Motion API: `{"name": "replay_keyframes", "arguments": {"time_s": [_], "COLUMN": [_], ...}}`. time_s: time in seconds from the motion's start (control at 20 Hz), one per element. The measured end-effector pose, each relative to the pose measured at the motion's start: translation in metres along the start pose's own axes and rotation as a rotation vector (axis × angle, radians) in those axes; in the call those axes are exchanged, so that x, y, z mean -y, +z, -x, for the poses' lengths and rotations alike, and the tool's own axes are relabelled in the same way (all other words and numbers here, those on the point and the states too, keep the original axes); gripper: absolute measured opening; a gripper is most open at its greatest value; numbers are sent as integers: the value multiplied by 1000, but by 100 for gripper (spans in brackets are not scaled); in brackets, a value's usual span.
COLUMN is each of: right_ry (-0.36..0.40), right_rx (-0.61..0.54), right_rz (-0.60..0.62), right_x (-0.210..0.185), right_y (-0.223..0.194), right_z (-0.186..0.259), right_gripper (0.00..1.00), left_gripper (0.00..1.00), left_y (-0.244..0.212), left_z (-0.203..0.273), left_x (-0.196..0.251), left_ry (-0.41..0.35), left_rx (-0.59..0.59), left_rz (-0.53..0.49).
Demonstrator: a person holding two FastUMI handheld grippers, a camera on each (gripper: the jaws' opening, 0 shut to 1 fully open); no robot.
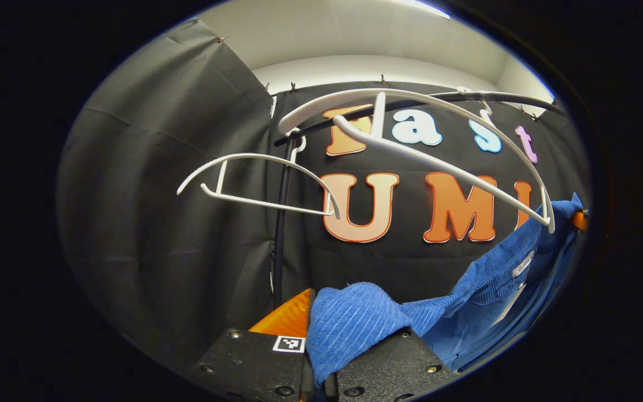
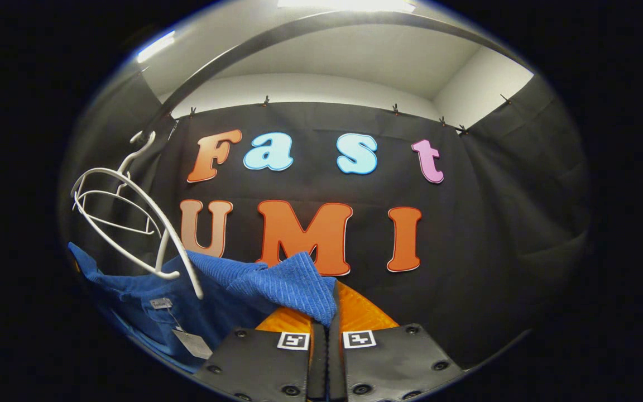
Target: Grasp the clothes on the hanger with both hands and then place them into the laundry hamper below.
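Both grippers [image 1: 318, 385] [image 2: 327, 385] pinch the blue garment [image 1: 483, 290] below white hangers [image 1: 411, 151].

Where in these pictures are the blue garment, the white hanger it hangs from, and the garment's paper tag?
blue garment [image 1: 349, 321]: left gripper view, bunched fold above the jaws.
white hanger [image 1: 438, 164]: left gripper view, lower bar.
paper tag [image 2: 192, 342]: right gripper view, middle of the tag.
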State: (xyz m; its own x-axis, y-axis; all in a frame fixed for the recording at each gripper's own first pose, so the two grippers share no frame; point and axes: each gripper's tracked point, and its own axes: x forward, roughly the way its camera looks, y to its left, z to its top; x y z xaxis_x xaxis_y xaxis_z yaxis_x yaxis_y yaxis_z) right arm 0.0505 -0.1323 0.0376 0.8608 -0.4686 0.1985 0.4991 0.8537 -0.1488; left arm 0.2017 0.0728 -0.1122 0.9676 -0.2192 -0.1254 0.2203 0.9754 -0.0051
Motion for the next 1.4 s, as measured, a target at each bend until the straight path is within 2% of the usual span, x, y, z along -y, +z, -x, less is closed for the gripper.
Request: {"name": "replay_keyframes", "arguments": {"time_s": [0.2,0.35,0.5,0.9,1.05,1.2,1.3,1.4], "right_ry": [-17,4,76,325,388,427,440,453], "right_rx": [-57,-128,-170,-264,-338,-440,-522,-613], "right_rz": [13,-2,-5,-66,-94,-120,-110,-95], "right_x": [8,4,-20,-116,-141,-159,-166,-172], "right_y": [-23,-51,-66,-92,-115,-150,-186,-224], "right_z": [4,11,25,54,66,80,88,98], "right_gripper": [9,9,8,8,8,8,9,9], "left_gripper": [7,7,7,7,8,8,8,9], "left_y": [-11,-29,-41,-68,-91,-123,-154,-192], "left_z": [12,21,31,41,49,55,63,67], "left_x": [13,24,42,125,159,187,200,206], "left_ry": [-15,-33,-71,-241,-331,-389,-400,-384], "left_rx": [-15,-55,-93,-179,-267,-365,-455,-549], "left_rz": [-32,-18,7,72,139,217,254,241]}}
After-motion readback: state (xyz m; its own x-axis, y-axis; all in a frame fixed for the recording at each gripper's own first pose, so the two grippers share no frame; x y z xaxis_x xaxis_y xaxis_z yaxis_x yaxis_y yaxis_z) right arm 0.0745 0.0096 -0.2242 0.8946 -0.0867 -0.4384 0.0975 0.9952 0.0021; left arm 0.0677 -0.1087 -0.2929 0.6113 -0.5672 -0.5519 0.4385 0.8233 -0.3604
